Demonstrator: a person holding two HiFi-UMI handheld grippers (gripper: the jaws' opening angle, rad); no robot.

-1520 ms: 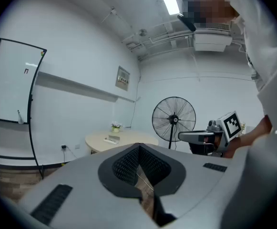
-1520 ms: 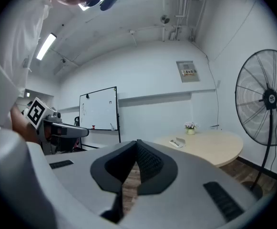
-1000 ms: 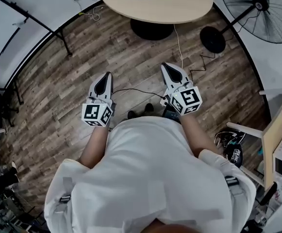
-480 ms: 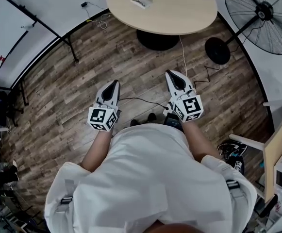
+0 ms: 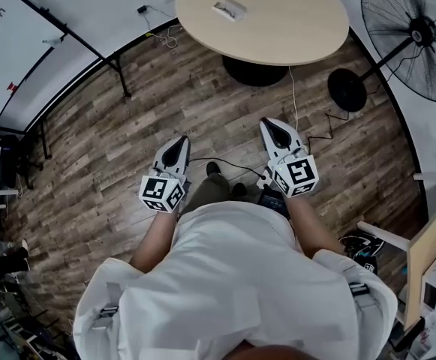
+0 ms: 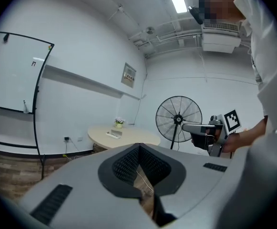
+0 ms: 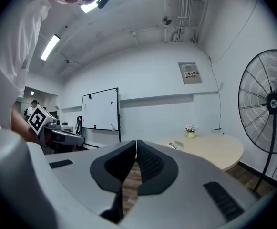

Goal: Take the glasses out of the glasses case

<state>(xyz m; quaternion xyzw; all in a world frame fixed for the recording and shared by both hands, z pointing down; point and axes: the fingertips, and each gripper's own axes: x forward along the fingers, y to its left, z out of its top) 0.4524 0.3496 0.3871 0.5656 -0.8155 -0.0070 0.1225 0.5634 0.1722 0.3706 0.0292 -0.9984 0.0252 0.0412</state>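
Note:
A small pale glasses case point(image 5: 229, 10) lies on the round wooden table point(image 5: 293, 32) at the top of the head view, far from both grippers. It also shows small in the left gripper view point(image 6: 113, 134) and the right gripper view point(image 7: 175, 145). My left gripper point(image 5: 179, 141) and right gripper point(image 5: 269, 124) are held level in front of the person's body, over the wooden floor, pointing toward the table. Each one's jaws meet at the tip with nothing between them point(image 6: 139, 147) point(image 7: 136, 142). No glasses are visible.
A large standing fan point(image 5: 420, 32) with a round base point(image 5: 347, 90) stands right of the table. A whiteboard on a black frame point(image 5: 90, 51) lines the left wall. Cables point(image 5: 300, 118) run across the floor. A small flower pot point(image 7: 190, 130) sits on the table.
The table and fan have slid lower and nearer in the head view as the person steps toward them. Both grippers stay shut and have moved along with the body.

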